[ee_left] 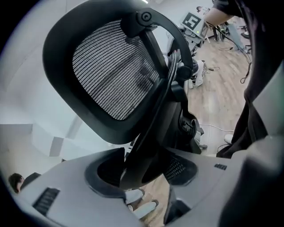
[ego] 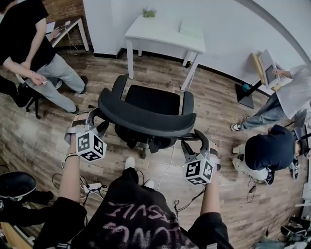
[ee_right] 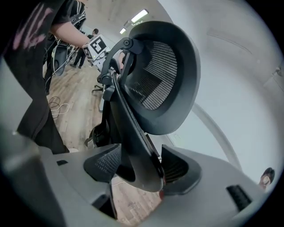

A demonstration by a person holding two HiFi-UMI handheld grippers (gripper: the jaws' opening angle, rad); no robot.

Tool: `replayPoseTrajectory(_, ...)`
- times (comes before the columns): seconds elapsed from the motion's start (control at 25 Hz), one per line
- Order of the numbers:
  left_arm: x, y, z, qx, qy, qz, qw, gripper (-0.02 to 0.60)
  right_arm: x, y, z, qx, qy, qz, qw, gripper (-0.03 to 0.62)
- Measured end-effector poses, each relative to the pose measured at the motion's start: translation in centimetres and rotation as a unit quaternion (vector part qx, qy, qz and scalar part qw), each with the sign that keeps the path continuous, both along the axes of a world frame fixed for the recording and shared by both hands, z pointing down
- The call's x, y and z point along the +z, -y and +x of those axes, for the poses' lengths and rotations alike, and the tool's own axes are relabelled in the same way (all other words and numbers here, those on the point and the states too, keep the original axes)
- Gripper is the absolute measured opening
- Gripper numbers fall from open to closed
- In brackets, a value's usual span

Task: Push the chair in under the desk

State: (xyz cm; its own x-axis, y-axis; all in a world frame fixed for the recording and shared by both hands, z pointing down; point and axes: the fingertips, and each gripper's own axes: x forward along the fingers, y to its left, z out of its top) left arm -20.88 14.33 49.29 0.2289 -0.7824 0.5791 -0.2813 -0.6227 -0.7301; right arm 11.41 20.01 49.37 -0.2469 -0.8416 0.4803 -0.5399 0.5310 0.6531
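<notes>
Chair: the black chair (ego: 146, 99) stands on the wood floor (ego: 218, 102), its seat facing the desk and its back toward the person with the grippers.
Desk: the white desk (ego: 165, 31) stands by the wall, past the chair. The chair is near it but not under it yet.
Left gripper: the left gripper (ego: 95, 121) is at the left end of the chair's back. In the left gripper view its jaws (ee_left: 142, 173) are wide apart, and the black edge of the chair's back (ee_left: 111, 71) sits between them. They do not squeeze it.
Right gripper: the right gripper (ego: 197, 141) is at the right end of the chair's back. In the right gripper view its jaws (ee_right: 142, 170) are wide apart too, with the edge of the chair's back (ee_right: 159, 75) in the gap.
On the desk: a small green plant (ego: 149, 13) near the back edge.
People: one person (ego: 29, 39) stands at the left, and another (ego: 269, 151) bends low at the right.
</notes>
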Motion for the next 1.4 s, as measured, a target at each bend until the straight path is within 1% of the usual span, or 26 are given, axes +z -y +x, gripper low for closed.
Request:
replayPoseTrajectory(0.2, 0.2, 0.3, 0.3, 0.005, 0.009, 0.004, 0.9999, 0.236, 0.5, 0.7, 0.3, 0.006, -0.012, -0.007, 1.000, 0.275)
replayPoseTrajectory(0.48, 0.0, 0.9, 0.1, 0.003, 0.012, 0.002, 0.9999, 0.238, 0.6, 1.4, 0.0, -0.005, -0.013, -0.017, 1.000, 0.275)
replayPoseTrajectory(0.88, 0.2, 1.4, 0.2, 0.000, -0.001, -0.001, 1.0000, 0.249, 1.0, 2.3, 0.3, -0.008, -0.023, -0.023, 0.999, 0.275)
replayPoseTrajectory(1.08, 0.1, 2.9, 0.8, -0.002, -0.002, -0.002, 1.0000, 0.248, 1.0, 3.8, 0.9, -0.003, -0.029, -0.026, 0.999, 0.273)
replayPoseTrajectory(1.4, 0.1, 6.4, 1.6, 0.002, -0.011, -0.003, 0.9999, 0.247, 1.0, 7.7, 1.8, -0.001, -0.032, -0.025, 0.999, 0.273)
